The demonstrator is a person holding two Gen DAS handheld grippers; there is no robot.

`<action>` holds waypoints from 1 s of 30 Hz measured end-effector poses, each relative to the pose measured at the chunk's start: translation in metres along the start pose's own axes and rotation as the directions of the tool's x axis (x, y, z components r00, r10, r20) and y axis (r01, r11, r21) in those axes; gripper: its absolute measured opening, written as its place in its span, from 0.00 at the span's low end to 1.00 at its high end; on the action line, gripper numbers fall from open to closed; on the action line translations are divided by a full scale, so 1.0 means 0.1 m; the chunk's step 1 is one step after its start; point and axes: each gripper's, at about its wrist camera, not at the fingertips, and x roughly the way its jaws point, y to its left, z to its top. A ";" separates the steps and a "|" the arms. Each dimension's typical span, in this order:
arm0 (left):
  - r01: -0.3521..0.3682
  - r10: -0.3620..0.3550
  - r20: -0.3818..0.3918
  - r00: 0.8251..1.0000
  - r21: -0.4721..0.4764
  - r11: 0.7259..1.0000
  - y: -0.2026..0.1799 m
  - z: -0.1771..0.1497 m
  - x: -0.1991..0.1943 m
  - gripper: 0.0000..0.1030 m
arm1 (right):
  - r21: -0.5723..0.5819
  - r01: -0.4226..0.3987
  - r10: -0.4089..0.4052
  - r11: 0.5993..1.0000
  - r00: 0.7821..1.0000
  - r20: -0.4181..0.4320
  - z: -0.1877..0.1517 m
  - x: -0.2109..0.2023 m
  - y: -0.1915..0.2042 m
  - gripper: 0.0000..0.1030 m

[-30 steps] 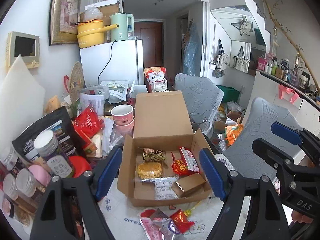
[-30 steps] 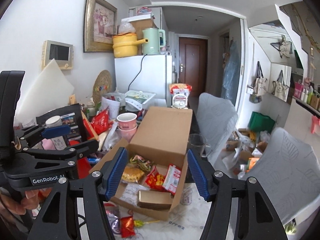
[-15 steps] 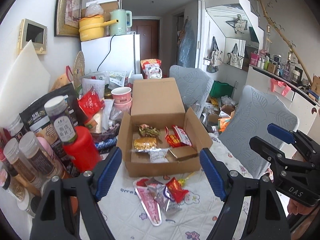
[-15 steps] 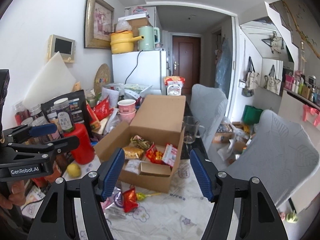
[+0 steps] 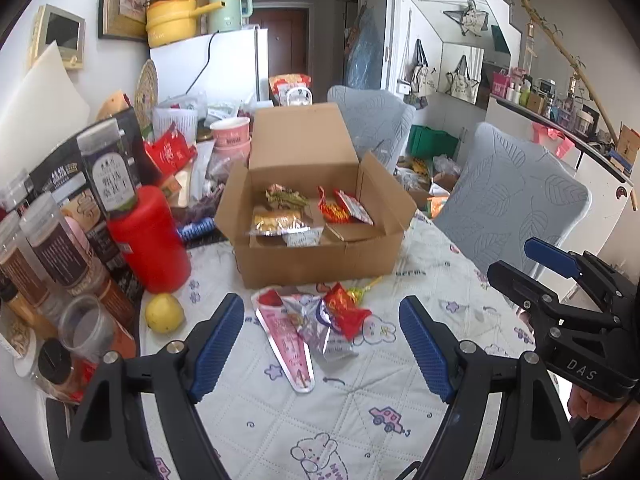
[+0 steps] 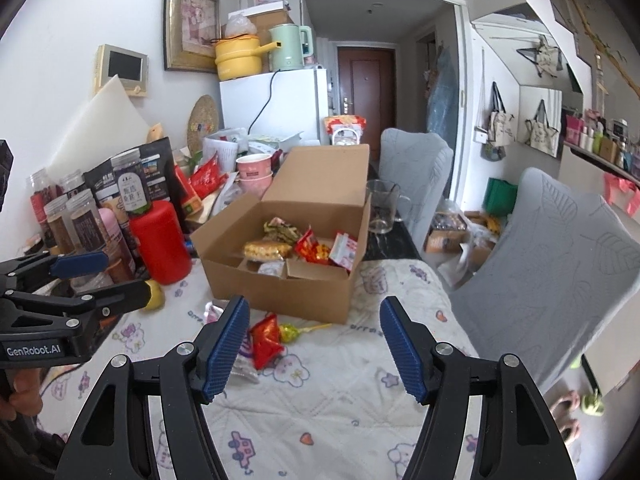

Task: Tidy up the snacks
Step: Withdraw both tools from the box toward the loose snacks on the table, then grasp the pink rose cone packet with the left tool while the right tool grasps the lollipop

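An open cardboard box (image 5: 320, 258) (image 6: 280, 292) sits on the patterned tablecloth with several snack packets inside. In front of it lies a small heap of loose snacks: a pink cone-shaped packet (image 5: 286, 340), a red packet (image 5: 344, 314) (image 6: 265, 340) and a lollipop (image 6: 296, 330). My left gripper (image 5: 322, 336) hangs open just above and before this heap, nothing between its fingers. My right gripper (image 6: 314, 340) is also open and empty, with the red packet beside its left finger. Each gripper shows at the edge of the other's view.
Jars, a red canister (image 5: 150, 240), a black bag and cups crowd the table's left side. A yellow fruit (image 5: 164, 313) lies by the canister. A glass mug (image 6: 380, 206) stands right of the box. Two grey chairs (image 5: 516, 196) line the table's right edge.
Both grippers have pulled back and sunk toward the table, so the box looks farther away and the loose snacks in front of it have come into full view. Their jaws kept the same width.
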 end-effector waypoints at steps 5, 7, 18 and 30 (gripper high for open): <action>0.004 -0.005 -0.031 1.000 -0.019 1.000 0.03 -0.18 0.12 0.78 | 0.008 -0.013 0.013 1.000 0.999 -0.037 -0.17 0.11 0.00 0.66; 0.013 -0.015 -0.042 0.999 -0.030 0.999 0.04 -0.24 0.18 0.78 | 0.009 -0.013 0.014 1.000 0.999 -0.050 -0.23 0.17 0.00 0.66; -0.029 0.019 -0.112 0.994 -0.090 0.996 0.25 -0.44 0.55 0.78 | 0.022 -0.064 0.067 0.998 0.985 -0.161 -0.50 0.59 -0.03 0.66; -0.059 0.027 -0.240 0.970 -0.124 0.991 0.51 -0.58 1.14 0.78 | -0.007 -0.110 0.105 0.994 0.965 -0.242 -0.55 1.07 0.04 0.66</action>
